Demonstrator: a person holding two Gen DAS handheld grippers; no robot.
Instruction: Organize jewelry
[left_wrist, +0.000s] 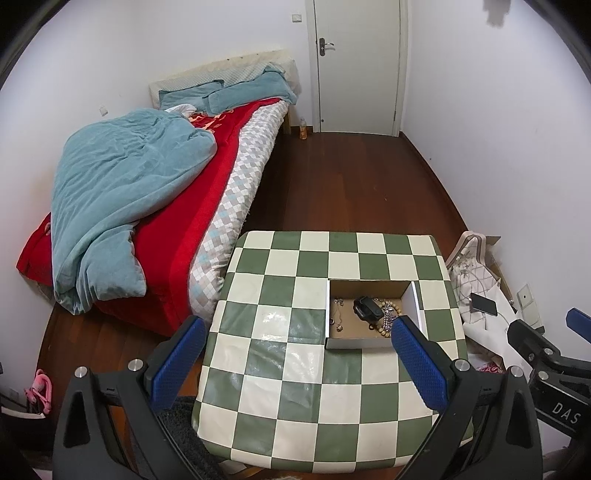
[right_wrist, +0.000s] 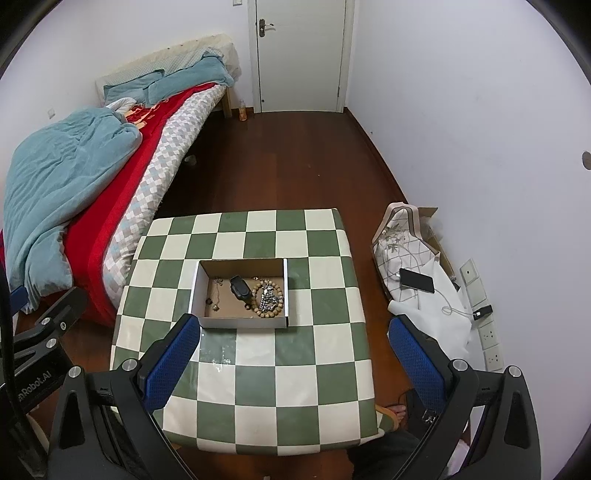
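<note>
Left gripper (left_wrist: 299, 339) spread, empty. Right gripper (right_wrist: 295, 338) spread, empty. Box (right_wrist: 240, 322), centre frame on the checked table (right_wrist: 295, 387), holds beads (right_wrist: 266, 297), chains and a dark watch (right_wrist: 241, 288).

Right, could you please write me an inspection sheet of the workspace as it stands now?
Surface: green and white checked table, glossy cover, bare around the box.
Job's things: open cardboard box holding a black watch, a wooden bead bracelet, a silver chain and small thin necklaces.
Clutter: nothing seen on the table.
Grippers: left gripper and right gripper both open, empty, above the near table edge.
Cables: white cable from phone toward wall sockets.
Surroundings: unmade bed, closed door, wooden floor, bottle by the bed.
</note>
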